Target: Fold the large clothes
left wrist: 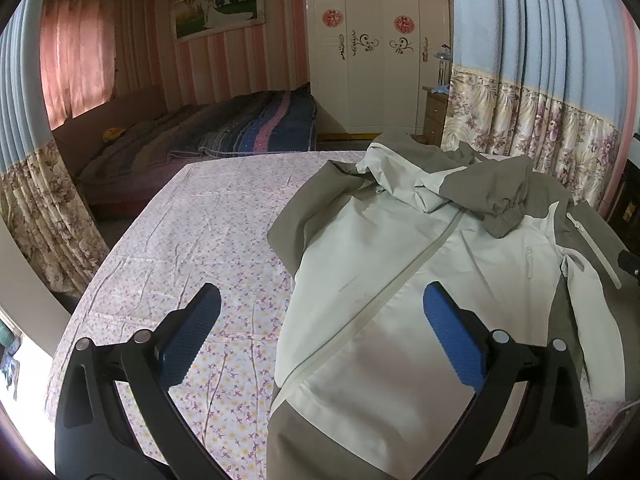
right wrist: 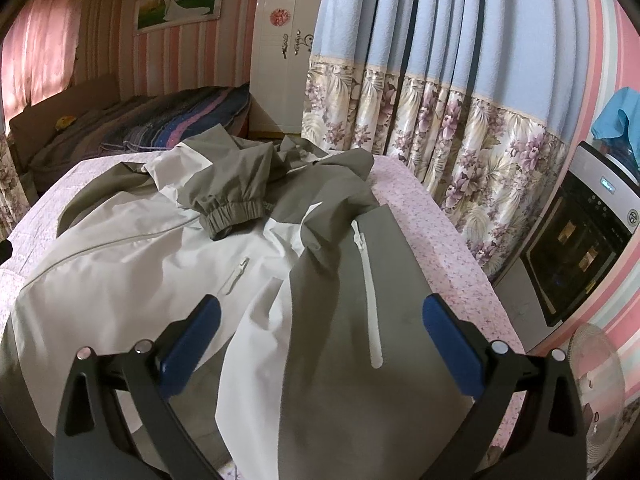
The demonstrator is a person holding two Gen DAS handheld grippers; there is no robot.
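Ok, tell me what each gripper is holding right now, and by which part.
Nothing is held. The left gripper and right gripper both hover open above the jacket, fingers spread with no fabric between them.

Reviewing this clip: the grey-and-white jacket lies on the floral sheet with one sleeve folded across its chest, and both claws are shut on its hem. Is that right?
Not quite. The jacket does lie on the sheet with a sleeve across its chest, but both wrist views show the left claw and right claw open, holding nothing.

Jacket point(left wrist: 420, 264) on the table point(left wrist: 208, 240), right of centre; bed point(left wrist: 208, 132) behind, curtain point(right wrist: 460, 92) right.
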